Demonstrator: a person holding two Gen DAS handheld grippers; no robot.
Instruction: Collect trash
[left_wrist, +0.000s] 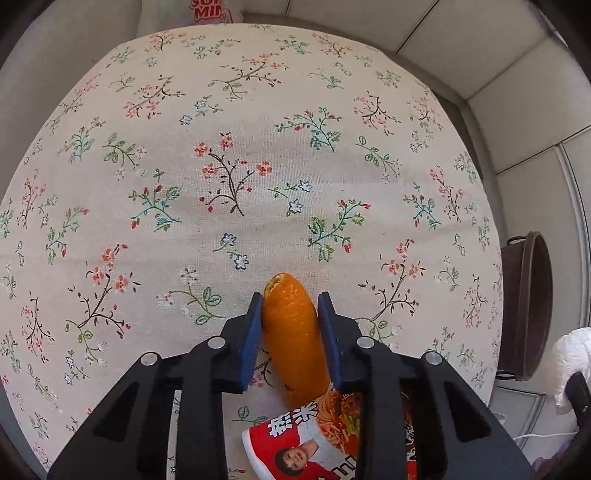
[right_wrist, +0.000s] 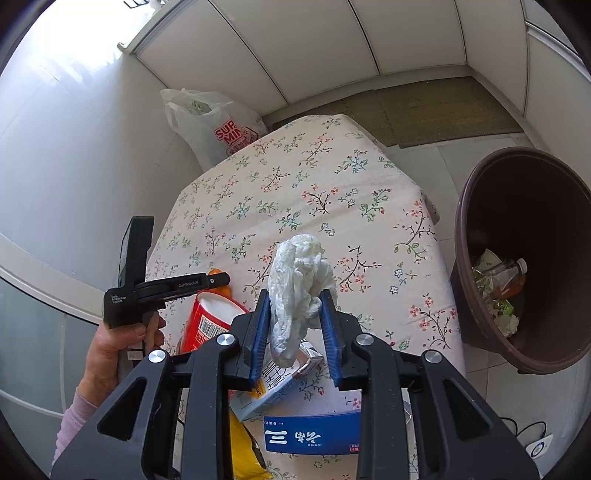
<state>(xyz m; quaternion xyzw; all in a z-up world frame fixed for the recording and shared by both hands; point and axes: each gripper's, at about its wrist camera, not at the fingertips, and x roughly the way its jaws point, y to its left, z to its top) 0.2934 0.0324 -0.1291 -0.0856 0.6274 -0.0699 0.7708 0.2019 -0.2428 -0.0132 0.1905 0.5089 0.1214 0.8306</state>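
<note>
Pinching an orange peel (left_wrist: 293, 332) low in the centre of the left wrist view, left gripper (left_wrist: 290, 306) over the flowered tablecloth (left_wrist: 258, 129), beside a red cup (left_wrist: 306, 439). Clamped on a crumpled tissue (right_wrist: 297, 280) mid-frame, right gripper (right_wrist: 295, 302); brown bin (right_wrist: 524, 258) at right edge, holding a bottle (right_wrist: 508, 275).

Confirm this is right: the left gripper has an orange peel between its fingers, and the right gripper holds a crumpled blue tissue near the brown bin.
One detail is wrong: the tissue in the right gripper is white, not blue, as the right wrist view shows. The left gripper does have the orange peel between its fingers, and the brown bin stands nearby.
</note>
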